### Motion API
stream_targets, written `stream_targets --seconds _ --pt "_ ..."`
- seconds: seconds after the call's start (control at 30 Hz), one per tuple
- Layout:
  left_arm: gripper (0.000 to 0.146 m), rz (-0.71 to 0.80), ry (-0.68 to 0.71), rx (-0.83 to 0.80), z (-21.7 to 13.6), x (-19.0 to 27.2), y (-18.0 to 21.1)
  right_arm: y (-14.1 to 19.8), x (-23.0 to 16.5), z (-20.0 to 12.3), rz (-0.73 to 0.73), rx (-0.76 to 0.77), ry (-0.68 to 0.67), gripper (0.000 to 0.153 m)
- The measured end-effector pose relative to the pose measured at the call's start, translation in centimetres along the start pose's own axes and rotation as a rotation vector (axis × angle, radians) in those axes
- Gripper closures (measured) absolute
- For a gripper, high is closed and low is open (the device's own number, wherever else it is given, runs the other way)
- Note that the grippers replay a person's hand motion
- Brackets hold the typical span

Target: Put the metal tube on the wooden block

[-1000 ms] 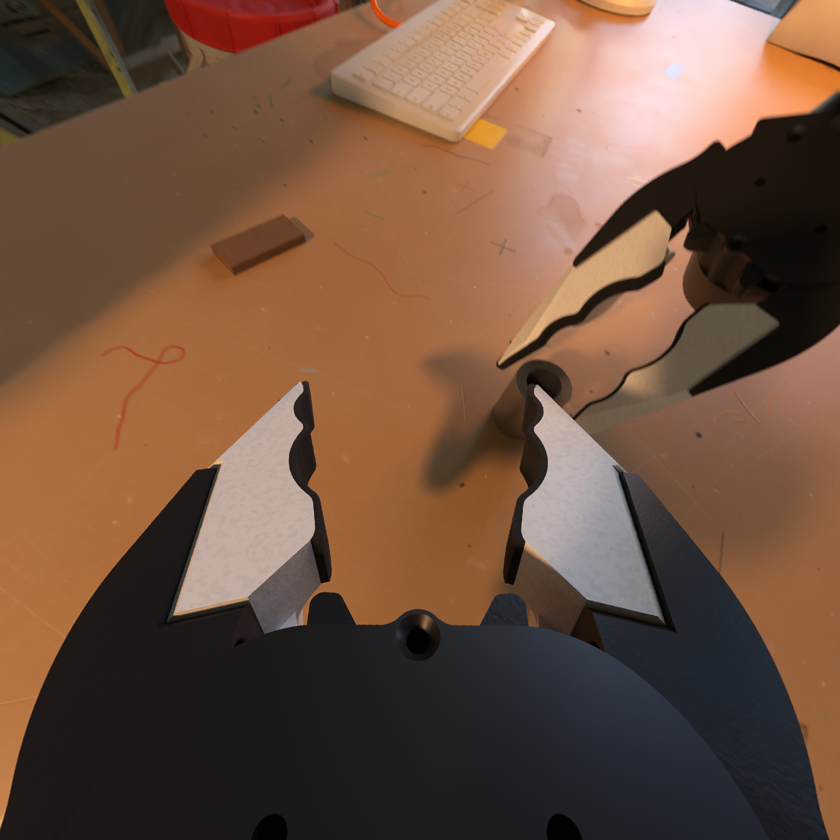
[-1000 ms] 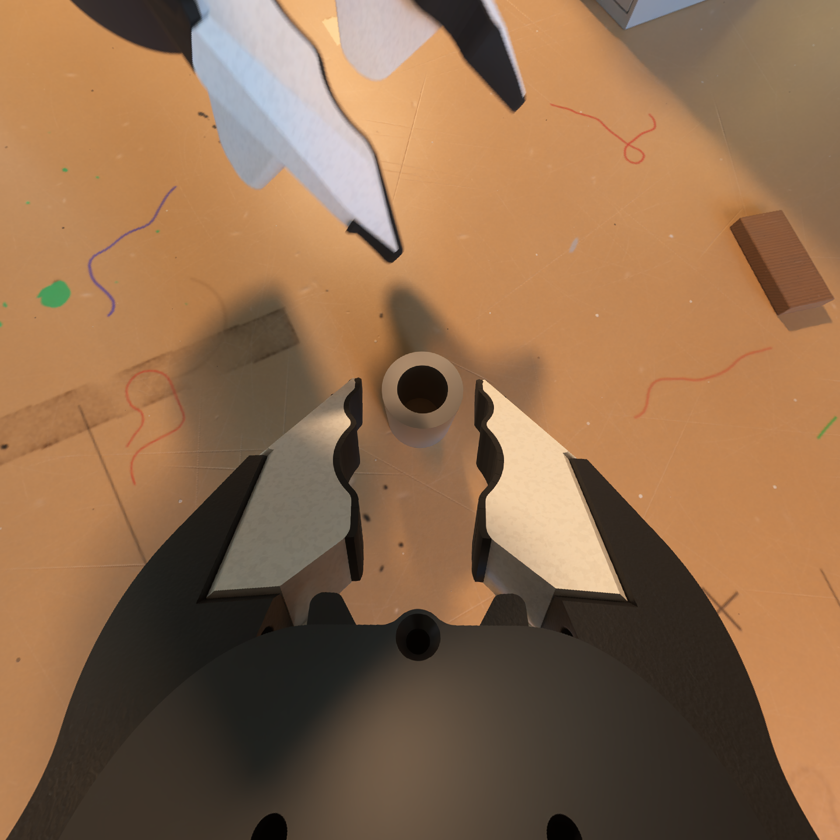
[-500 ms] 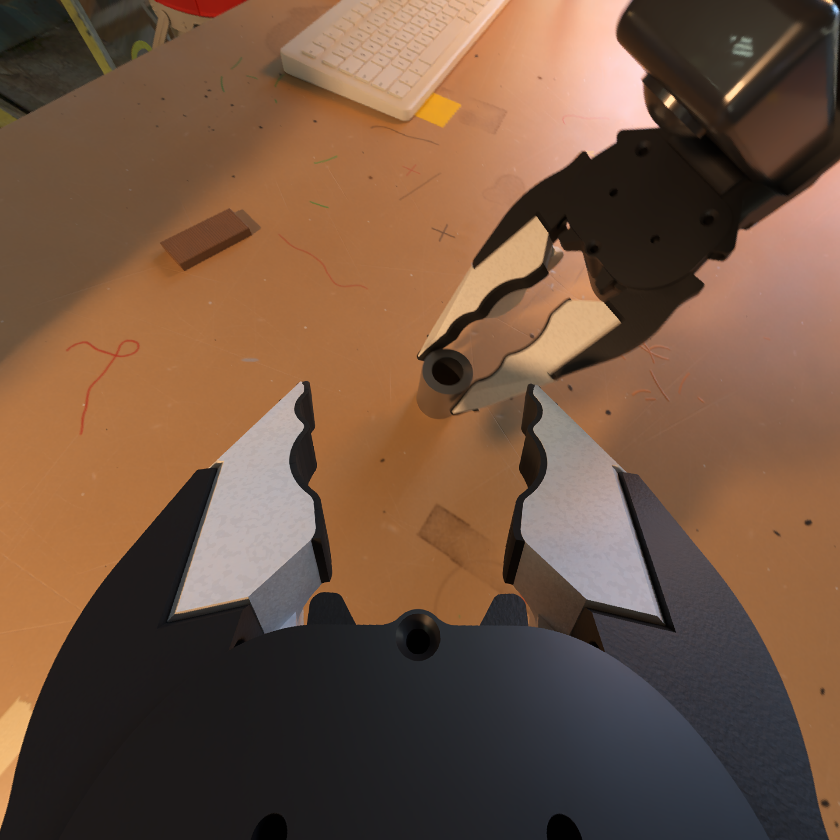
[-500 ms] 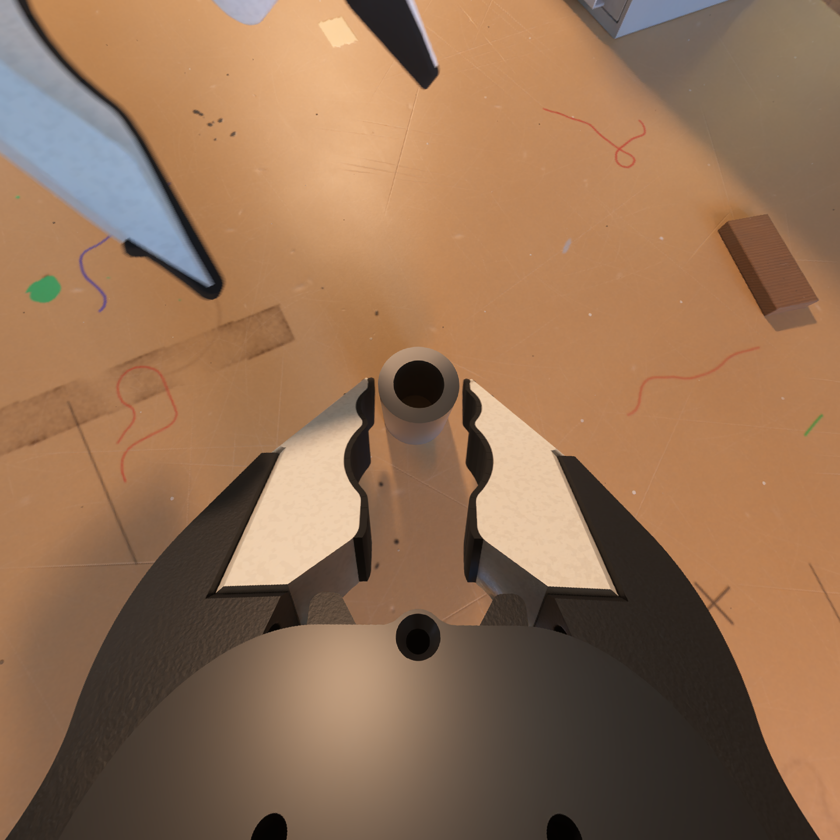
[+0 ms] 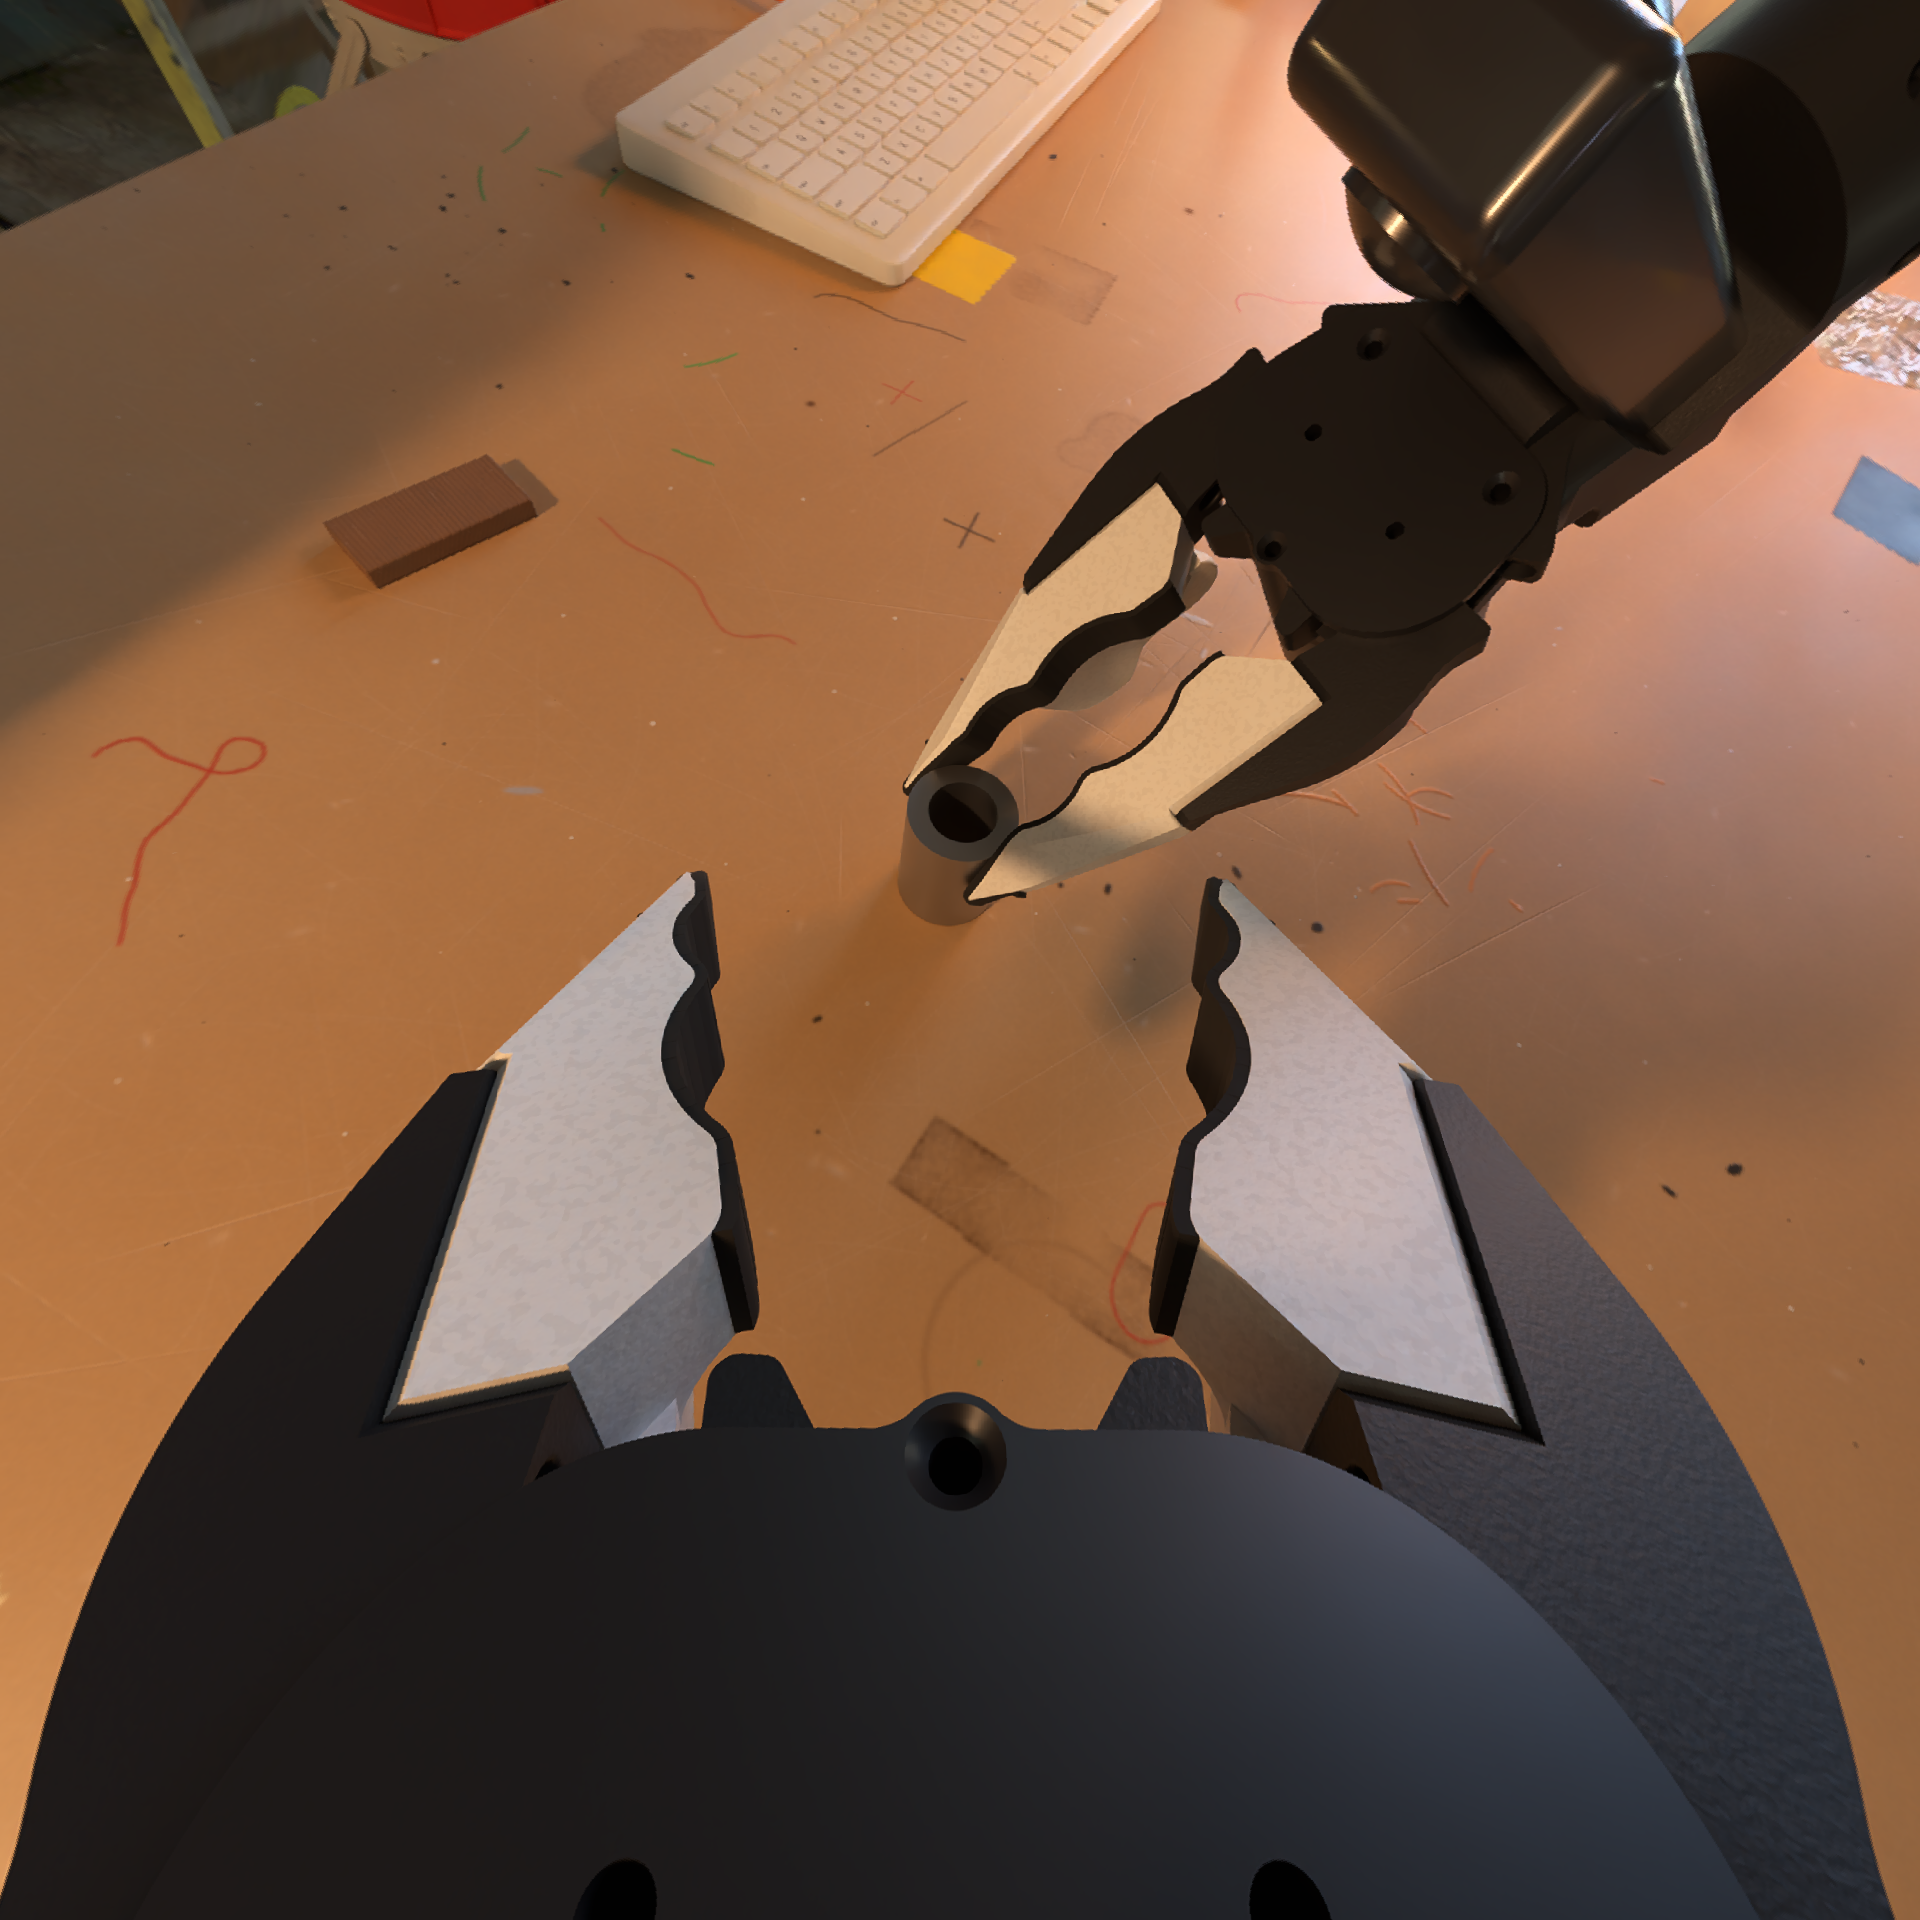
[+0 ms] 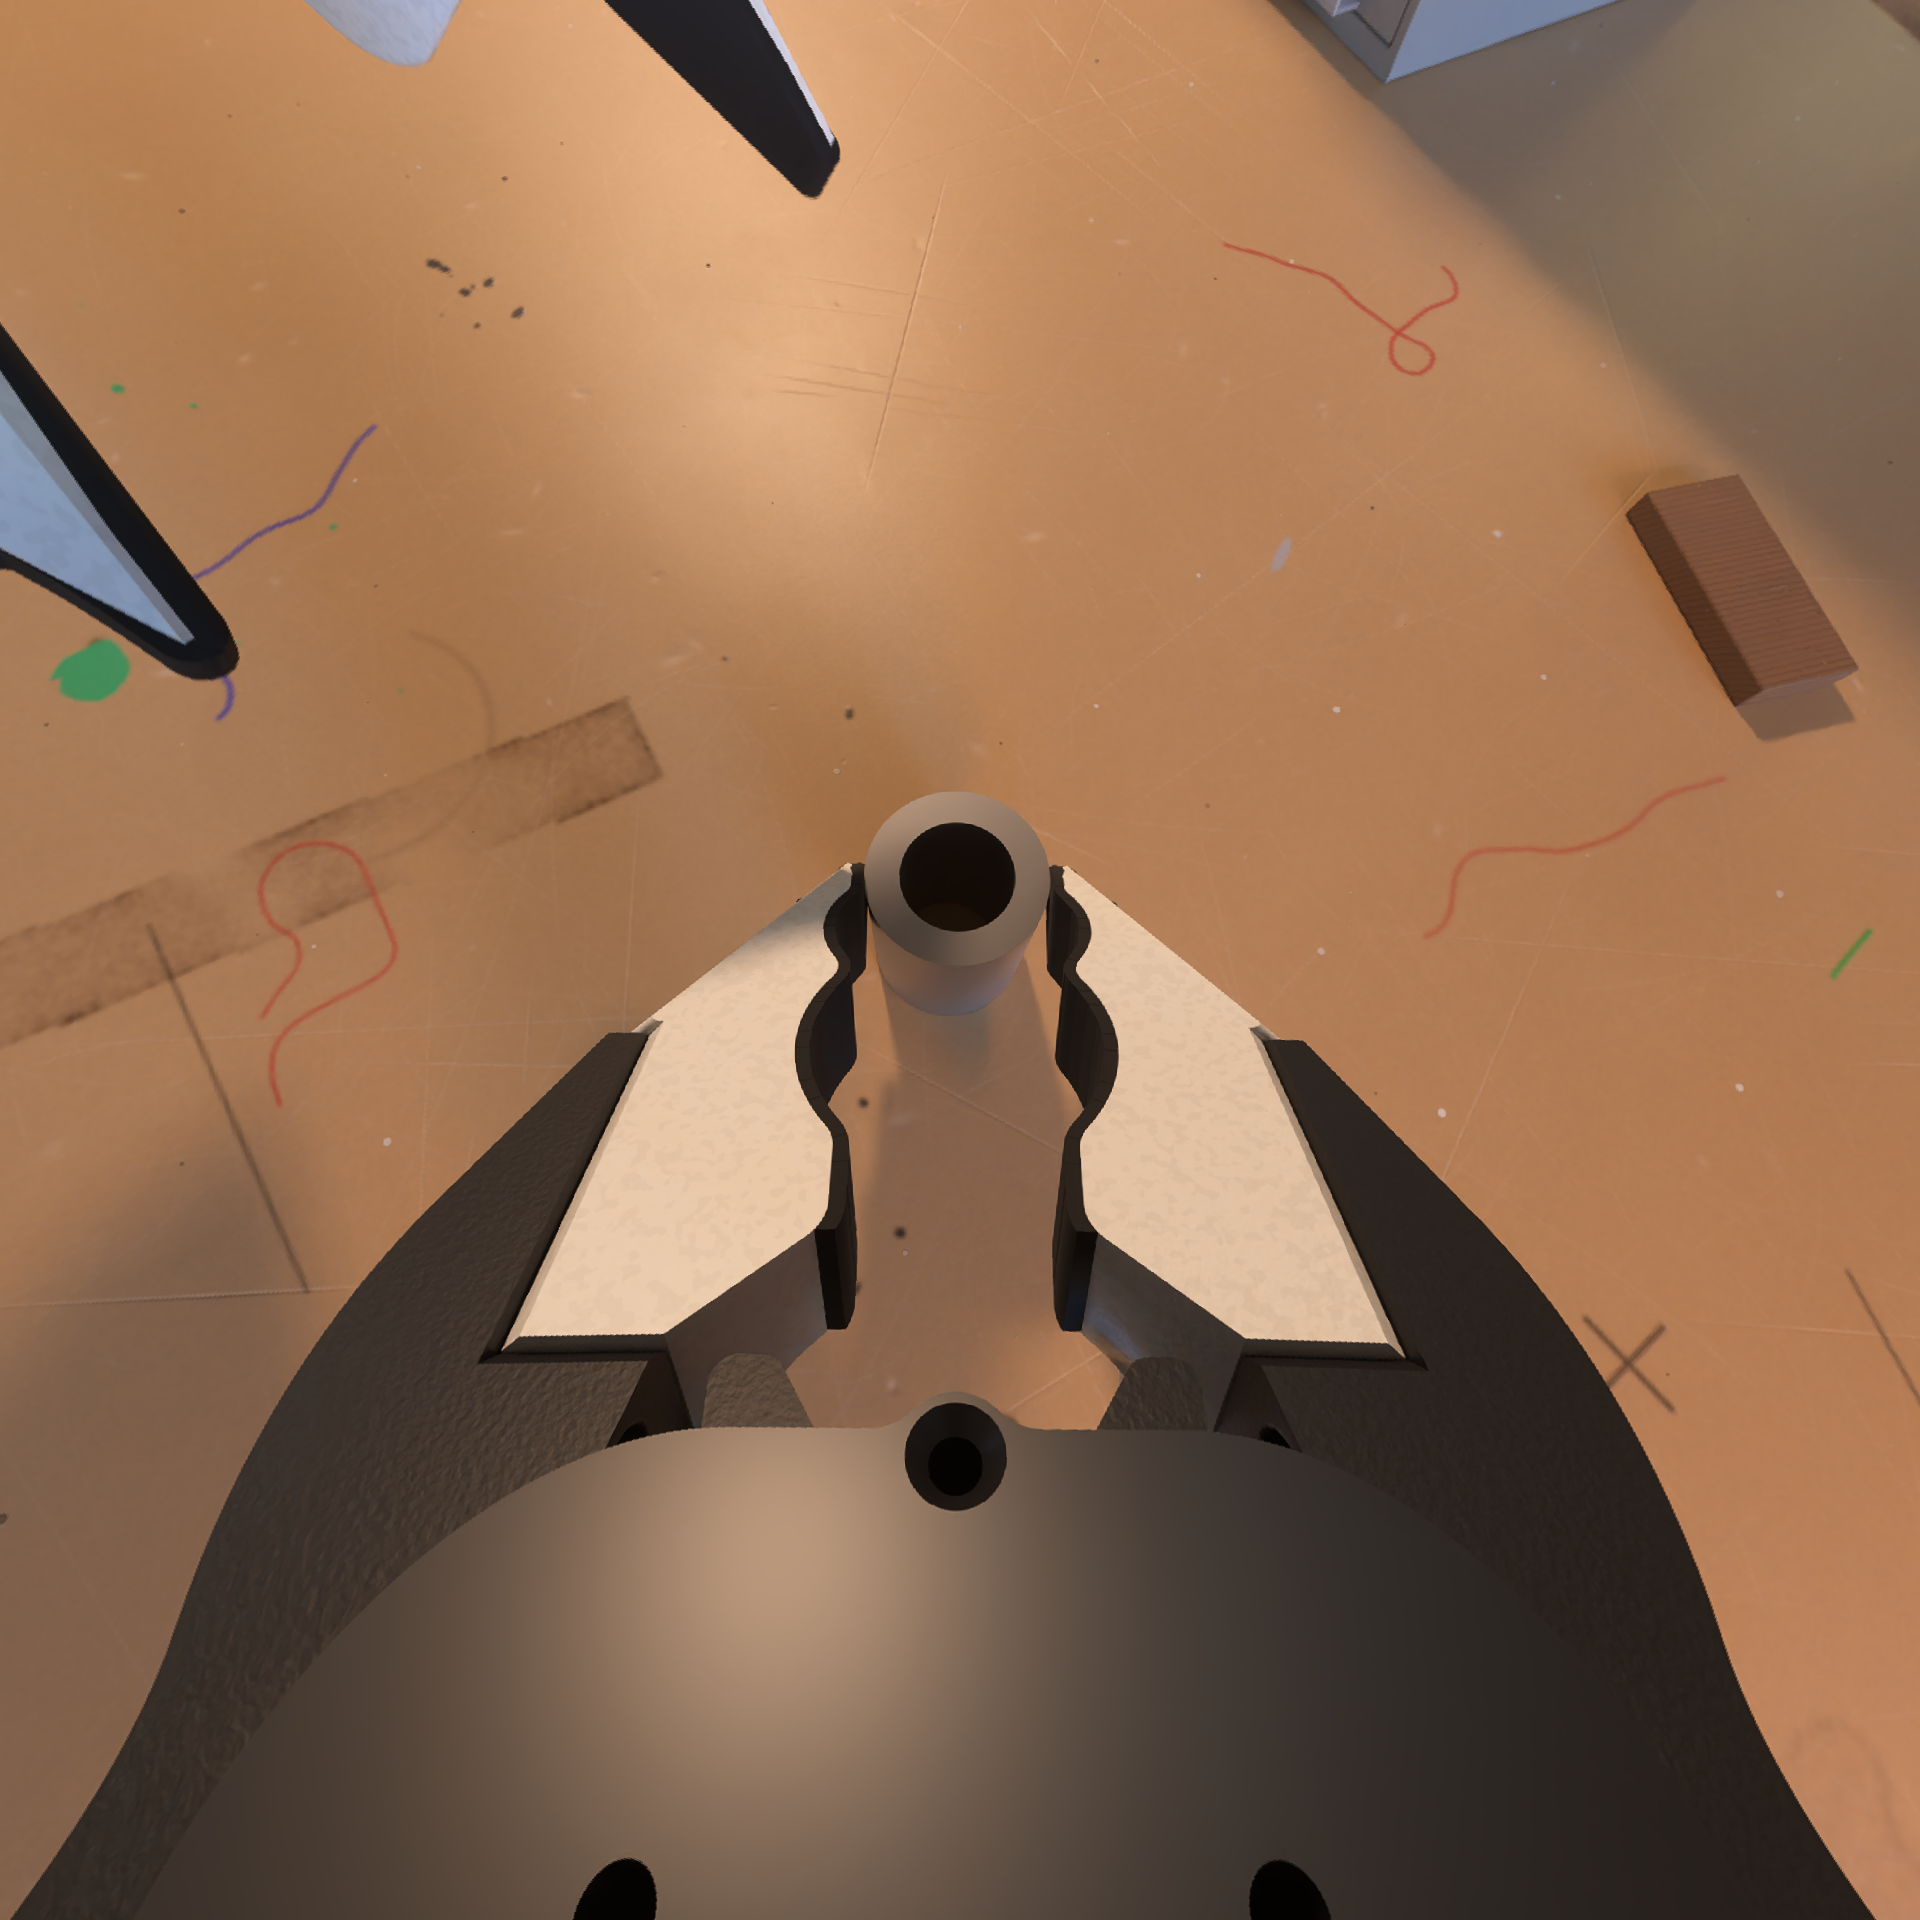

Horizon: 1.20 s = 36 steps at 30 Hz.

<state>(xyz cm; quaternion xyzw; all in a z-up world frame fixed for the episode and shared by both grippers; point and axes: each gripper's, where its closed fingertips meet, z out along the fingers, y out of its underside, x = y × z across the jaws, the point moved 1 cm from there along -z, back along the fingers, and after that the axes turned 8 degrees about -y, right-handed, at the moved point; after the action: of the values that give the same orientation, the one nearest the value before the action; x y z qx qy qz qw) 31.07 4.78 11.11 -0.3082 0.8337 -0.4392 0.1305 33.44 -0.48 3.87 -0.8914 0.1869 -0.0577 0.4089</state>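
The metal tube is a short dark cylinder standing upright on the orange table. In the right wrist view the tube sits between my right gripper's fingertips, which touch its sides. The right gripper also shows in the left wrist view, reaching in from the upper right. My left gripper is open and empty, just short of the tube. The wooden block is a flat brown slab lying far left; in the right wrist view the block lies to the right.
A white keyboard lies at the far edge, with a yellow tape patch beside it. A red container stands beyond it. A grey box corner shows at top right. The left gripper's fingers hang above the table.
My right gripper has moved onto the tube and narrowed its jaws until they touch it. My left gripper has drawn back from the tube and stays open.
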Motion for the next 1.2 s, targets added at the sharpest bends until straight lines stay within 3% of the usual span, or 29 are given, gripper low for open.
stream_targets --seconds 0.27,0.4,0.87,1.2 --pt "0.054 -0.101 0.038 0.068 0.8 -0.3 0.4 -0.1 0.0 0.1 -0.004 0.004 0.004 0.118" --pt "0.054 -0.067 0.037 0.144 2.0 -0.4 0.2 -0.1 -0.1 0.1 -0.004 0.005 0.001 0.118" --pt "0.053 0.047 0.099 -0.012 3.6 4.8 2.3 -0.1 -0.2 0.2 -0.013 0.005 -0.001 0.118" --pt "0.051 0.083 0.055 -0.015 0.8 3.1 0.7 -0.2 -0.2 0.3 -0.013 0.01 -0.006 0.118"
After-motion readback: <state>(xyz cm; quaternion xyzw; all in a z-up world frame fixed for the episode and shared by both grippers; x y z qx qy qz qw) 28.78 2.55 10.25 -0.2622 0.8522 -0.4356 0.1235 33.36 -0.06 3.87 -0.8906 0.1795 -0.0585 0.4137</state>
